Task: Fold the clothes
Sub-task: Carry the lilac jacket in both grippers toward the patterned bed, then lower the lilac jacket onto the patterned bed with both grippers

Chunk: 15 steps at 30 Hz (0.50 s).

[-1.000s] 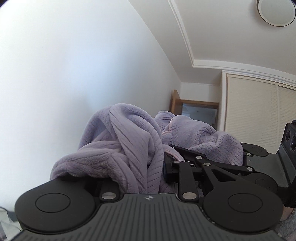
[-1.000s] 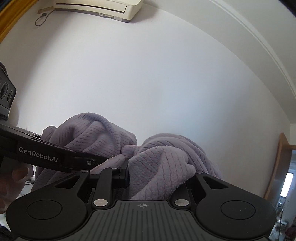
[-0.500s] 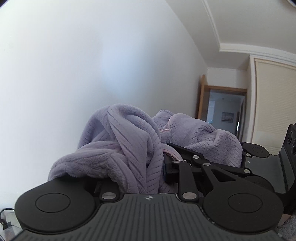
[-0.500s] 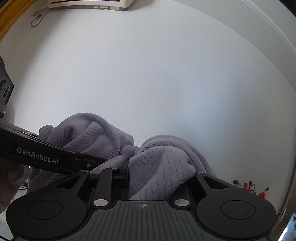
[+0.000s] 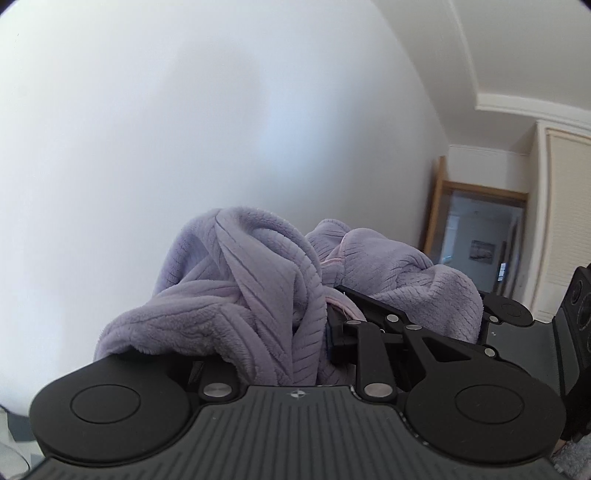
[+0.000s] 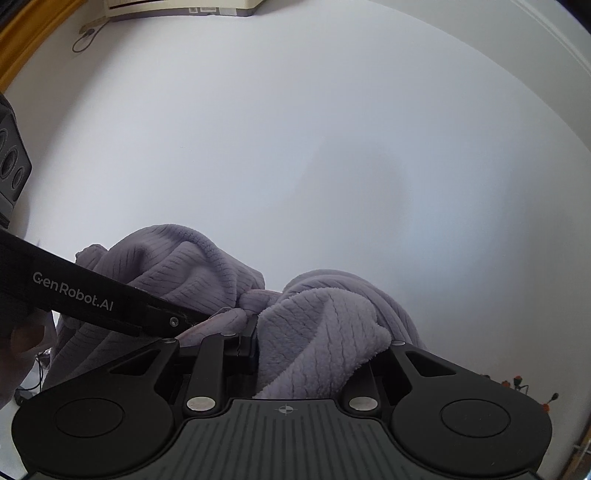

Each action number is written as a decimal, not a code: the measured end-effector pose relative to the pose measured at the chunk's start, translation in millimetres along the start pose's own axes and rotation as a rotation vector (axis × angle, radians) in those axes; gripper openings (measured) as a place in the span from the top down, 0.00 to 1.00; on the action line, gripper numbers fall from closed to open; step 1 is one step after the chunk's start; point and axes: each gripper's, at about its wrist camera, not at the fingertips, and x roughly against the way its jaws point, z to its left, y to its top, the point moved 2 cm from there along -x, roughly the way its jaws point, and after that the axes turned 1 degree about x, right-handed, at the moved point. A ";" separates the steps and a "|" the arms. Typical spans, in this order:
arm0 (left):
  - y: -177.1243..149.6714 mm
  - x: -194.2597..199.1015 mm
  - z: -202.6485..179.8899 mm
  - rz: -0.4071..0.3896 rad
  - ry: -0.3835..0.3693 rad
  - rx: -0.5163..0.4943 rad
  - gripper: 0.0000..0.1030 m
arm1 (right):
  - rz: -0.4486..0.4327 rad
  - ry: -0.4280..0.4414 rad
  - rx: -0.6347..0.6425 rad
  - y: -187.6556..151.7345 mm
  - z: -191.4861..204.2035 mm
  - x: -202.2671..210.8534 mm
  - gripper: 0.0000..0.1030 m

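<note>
A lilac ribbed fleece garment (image 5: pixel 258 295) is bunched up in the air before a white wall. My left gripper (image 5: pixel 314 332) is shut on a thick fold of it, and the cloth drapes over and hides the fingers. My right gripper (image 6: pixel 258 332) is shut on another fold of the same garment (image 6: pixel 325 332), close beside the left one. In the left wrist view the right gripper's black body (image 5: pixel 443 332) crosses just right of the cloth. In the right wrist view the left gripper's black body (image 6: pixel 92 299) slants in from the left.
A white wall (image 5: pixel 184 129) fills most of both views. A wooden-framed doorway (image 5: pixel 476 236) and a cream louvred cupboard door (image 5: pixel 569 206) stand at the right. An air conditioner (image 6: pixel 184 5) hangs high on the wall. A hand (image 6: pixel 18 343) shows at the left edge.
Both grippers, still shut on the garment, have tilted down: the ceiling lamp has left the left view, the doorway has come further in, and the air conditioner has slid up.
</note>
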 end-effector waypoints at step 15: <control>-183.2 -113.4 26.0 0.518 0.566 0.211 0.71 | 0.424 0.225 -0.248 -273.3 -81.9 -85.1 0.80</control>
